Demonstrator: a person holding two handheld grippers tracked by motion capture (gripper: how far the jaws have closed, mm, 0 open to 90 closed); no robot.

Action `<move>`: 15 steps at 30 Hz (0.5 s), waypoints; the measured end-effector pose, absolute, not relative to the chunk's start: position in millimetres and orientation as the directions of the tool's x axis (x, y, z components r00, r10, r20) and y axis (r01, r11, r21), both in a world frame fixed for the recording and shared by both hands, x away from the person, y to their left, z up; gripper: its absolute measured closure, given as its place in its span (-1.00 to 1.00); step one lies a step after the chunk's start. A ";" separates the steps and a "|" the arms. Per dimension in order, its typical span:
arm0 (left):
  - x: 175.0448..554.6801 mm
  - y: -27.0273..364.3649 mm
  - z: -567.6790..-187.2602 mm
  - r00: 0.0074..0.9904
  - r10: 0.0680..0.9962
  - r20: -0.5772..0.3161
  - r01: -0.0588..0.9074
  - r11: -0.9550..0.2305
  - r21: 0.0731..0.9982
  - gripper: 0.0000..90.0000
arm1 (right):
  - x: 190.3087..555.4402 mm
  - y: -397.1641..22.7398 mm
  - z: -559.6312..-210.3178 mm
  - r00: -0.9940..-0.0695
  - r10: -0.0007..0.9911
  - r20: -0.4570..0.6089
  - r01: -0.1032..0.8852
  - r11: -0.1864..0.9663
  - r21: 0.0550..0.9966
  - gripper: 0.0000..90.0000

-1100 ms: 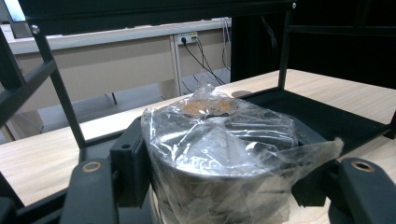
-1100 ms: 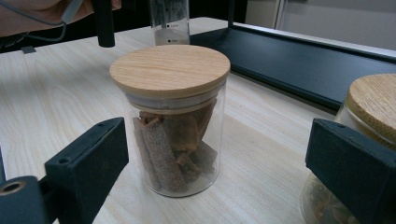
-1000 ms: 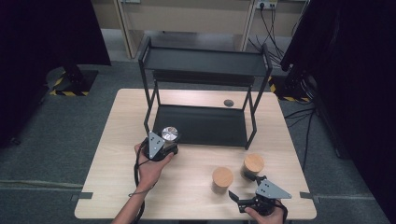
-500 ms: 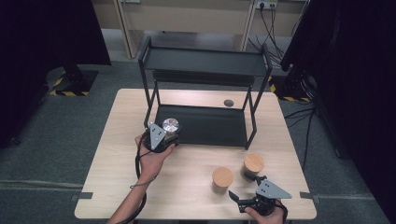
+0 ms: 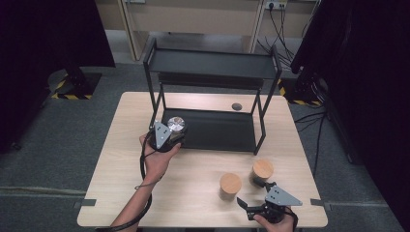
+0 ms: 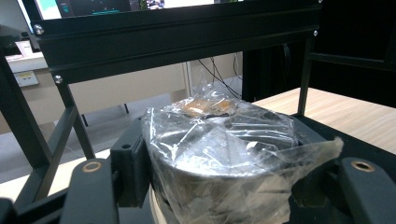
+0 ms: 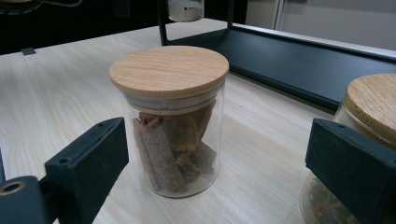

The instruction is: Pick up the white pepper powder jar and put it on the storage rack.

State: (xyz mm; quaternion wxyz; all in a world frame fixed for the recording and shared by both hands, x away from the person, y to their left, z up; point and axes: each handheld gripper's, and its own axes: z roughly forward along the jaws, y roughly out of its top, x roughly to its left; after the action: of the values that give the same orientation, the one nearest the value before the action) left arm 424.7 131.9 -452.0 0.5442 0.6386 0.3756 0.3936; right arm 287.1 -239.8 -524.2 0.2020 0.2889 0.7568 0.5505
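My left gripper [image 5: 173, 131] is shut on a silver-topped jar [image 5: 176, 123] wrapped in clear plastic film. It holds the jar at the left front corner of the black two-tier rack [image 5: 212, 64], just over the lower shelf [image 5: 220, 131]. In the left gripper view the wrapped jar [image 6: 219, 149] sits between the jaws, under the edge of the upper shelf [image 6: 177, 35]. My right gripper [image 5: 247, 209] rests open near the table's front edge. Its jaws stand on either side of a wooden-lidded glass jar [image 7: 170, 121] of brown sticks without touching it.
A second wooden-lidded jar [image 5: 262, 171] stands to the right of the first jar [image 5: 229, 186], close to the right jaw in the right gripper view. A small dark round thing [image 5: 236, 106] lies on the table [image 5: 121, 159] behind the rack.
My left hand has lifted the wrapped jar and carried it forward toward the rack's lower shelf. The right gripper and both wooden-lidded jars have stayed put.
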 end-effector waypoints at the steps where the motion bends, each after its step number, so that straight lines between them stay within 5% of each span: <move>1: 425.4 131.8 -451.2 0.406 0.909 0.095 0.050 -0.126 0.991 -0.22 | 287.2 -239.8 -524.2 -0.751 0.660 0.013 0.215 0.227 0.950 -0.87; 15: 439.0 132.8 -438.1 0.388 0.916 0.105 0.042 -0.131 0.990 -0.22 | 287.2 -240.0 -524.2 -0.750 0.661 0.014 0.216 0.225 0.950 -0.87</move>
State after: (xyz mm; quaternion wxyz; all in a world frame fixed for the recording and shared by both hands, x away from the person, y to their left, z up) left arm 439.0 132.8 -438.1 0.5401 0.6343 0.3776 0.4042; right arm 287.2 -240.0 -524.2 0.2023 0.2901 0.7559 0.5510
